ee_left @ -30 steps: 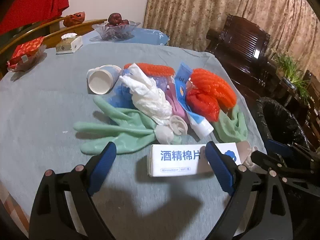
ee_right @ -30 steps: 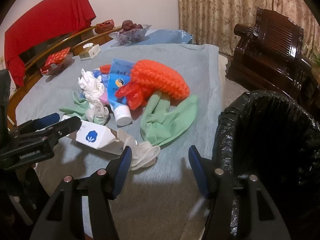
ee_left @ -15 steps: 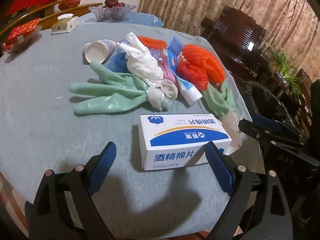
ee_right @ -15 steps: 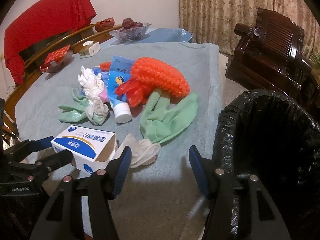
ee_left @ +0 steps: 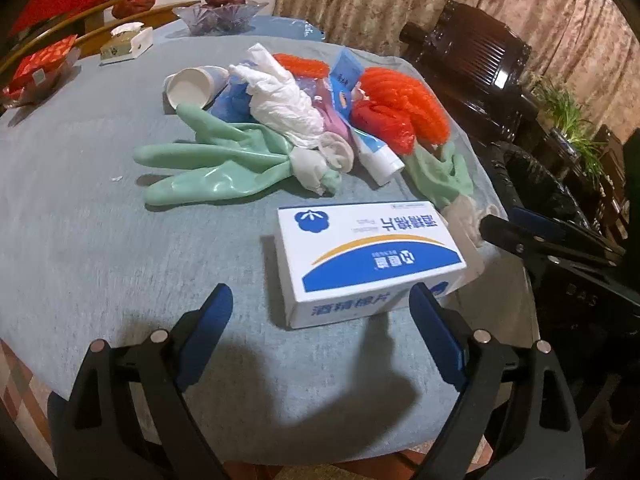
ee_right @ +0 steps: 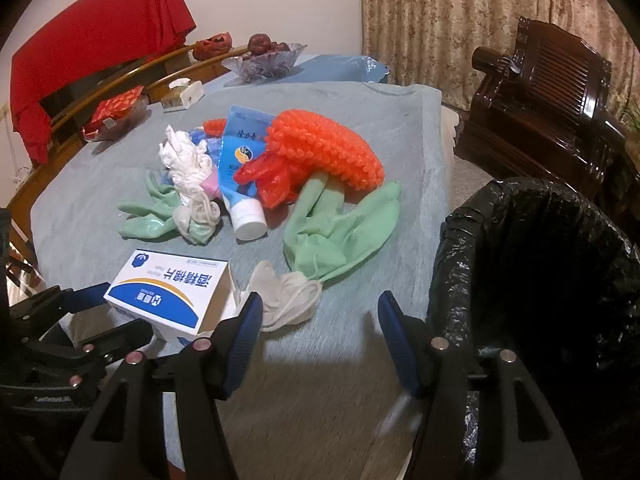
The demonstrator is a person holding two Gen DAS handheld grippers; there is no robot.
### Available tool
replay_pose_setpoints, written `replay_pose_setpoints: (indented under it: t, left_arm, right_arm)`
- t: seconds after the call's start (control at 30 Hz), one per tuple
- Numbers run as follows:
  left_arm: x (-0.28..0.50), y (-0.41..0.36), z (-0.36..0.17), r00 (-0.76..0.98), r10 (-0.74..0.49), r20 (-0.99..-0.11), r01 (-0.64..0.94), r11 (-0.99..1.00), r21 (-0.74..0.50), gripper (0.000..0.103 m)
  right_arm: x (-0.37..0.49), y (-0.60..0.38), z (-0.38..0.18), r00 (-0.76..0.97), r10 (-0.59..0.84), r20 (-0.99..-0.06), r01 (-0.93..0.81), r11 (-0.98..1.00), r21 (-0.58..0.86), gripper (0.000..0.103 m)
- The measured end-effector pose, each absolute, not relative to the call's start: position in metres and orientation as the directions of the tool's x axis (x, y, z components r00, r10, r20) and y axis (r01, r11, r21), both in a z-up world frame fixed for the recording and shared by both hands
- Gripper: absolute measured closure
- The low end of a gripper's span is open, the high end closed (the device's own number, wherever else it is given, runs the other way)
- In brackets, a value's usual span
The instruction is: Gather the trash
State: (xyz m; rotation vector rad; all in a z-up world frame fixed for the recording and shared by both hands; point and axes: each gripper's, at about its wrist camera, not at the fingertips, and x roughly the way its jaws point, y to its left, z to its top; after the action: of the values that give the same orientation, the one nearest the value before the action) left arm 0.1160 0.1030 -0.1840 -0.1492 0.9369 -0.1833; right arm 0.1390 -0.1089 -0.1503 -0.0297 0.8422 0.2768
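A white and blue carton lies on the grey tablecloth near the front edge. My left gripper stands open around its near end: the right finger overlaps one corner, the left finger is well clear. Behind it is a trash pile: green rubber gloves, an orange mesh scrubber, a blue tube, crumpled white plastic and a paper cup. My right gripper is open over bare cloth, with a white glove just ahead. A black-lined bin stands to its right.
At the table's far side are a glass fruit bowl, a tissue box and a dish of red packets. A dark carved wooden chair stands behind the bin. A red cloth hangs over a chair at back left.
The carton, raised and tilted between my left fingers a second ago, now lies flat on the cloth. The left view has dipped downward. My right gripper has not moved.
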Motion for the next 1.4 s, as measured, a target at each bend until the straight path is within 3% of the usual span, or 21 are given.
replay_pose_setpoints:
  t: [0.4,0.73,1.0,1.17,1.4]
  left_arm:
    - [0.146,0.107,-0.192,0.619,-0.101,-0.779,0.062,0.995,-0.08,0.025]
    - [0.122,0.109,-0.178,0.656,-0.132,-0.743,0.076,0.991,-0.108,0.025]
    - [0.122,0.11,-0.162,0.73,-0.107,-0.675,0.047,0.993,-0.106,0.025]
    - [0.126,0.112,-0.16,0.741,-0.089,-0.665,0.03,0.995,-0.1,0.025]
    - [0.126,0.117,-0.16,0.755,-0.072,-0.652,0.019,0.996,-0.088,0.025]
  right_arm:
    - [0.137,-0.111,-0.153,0.632,0.232,-0.739,-0.252,0.964,0.087,0.044]
    - [0.147,-0.098,-0.167,0.623,0.206,-0.755,-0.222,0.972,0.082,0.041]
    - [0.145,-0.1,-0.145,0.664,0.207,-0.719,-0.195,0.976,0.1,0.04]
    - [0.164,-0.097,-0.157,0.652,0.143,-0.744,-0.141,0.988,0.066,0.04]
    - [0.171,-0.088,-0.171,0.622,0.157,-0.767,-0.142,0.986,0.086,0.04]
